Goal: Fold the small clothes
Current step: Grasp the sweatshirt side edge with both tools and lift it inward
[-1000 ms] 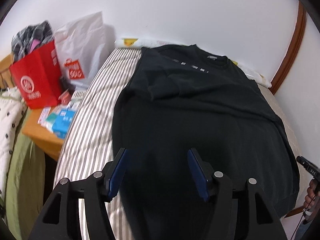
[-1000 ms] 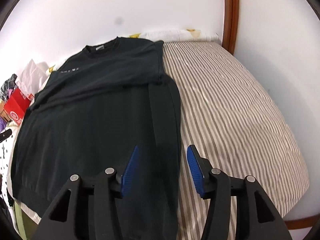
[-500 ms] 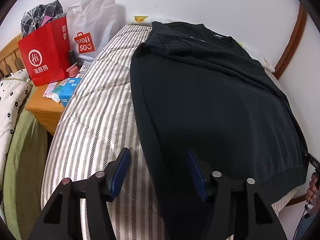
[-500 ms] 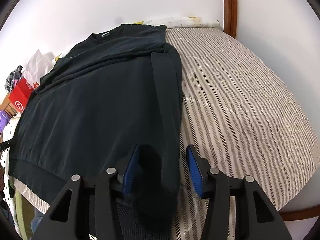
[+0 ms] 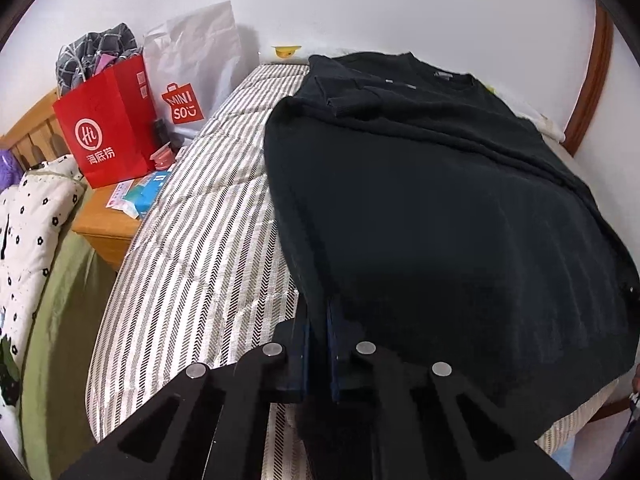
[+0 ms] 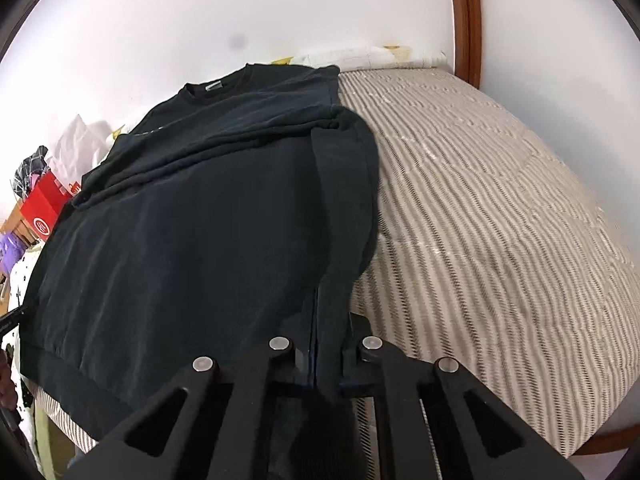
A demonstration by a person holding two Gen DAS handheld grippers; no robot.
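Item: black sweatshirt (image 5: 440, 208) on striped bed (image 5: 192, 264). Left gripper (image 5: 318, 344) and right gripper (image 6: 326, 352) had just closed, apparently pinching its hem corners. We advised lifting both evenly.

bare striped bed (image 6: 500, 208) right of sweatshirt (image 6: 192, 220), bags (image 5: 108, 120) crowding nightstand (image 5: 106, 226)

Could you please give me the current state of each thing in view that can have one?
Black sweatshirt: flat on striped bed, sleeves folded in, both hem corners pinched.
Left gripper: shut on hem.
Right gripper: shut on hem.
Red paper bag: upright, stuffed.
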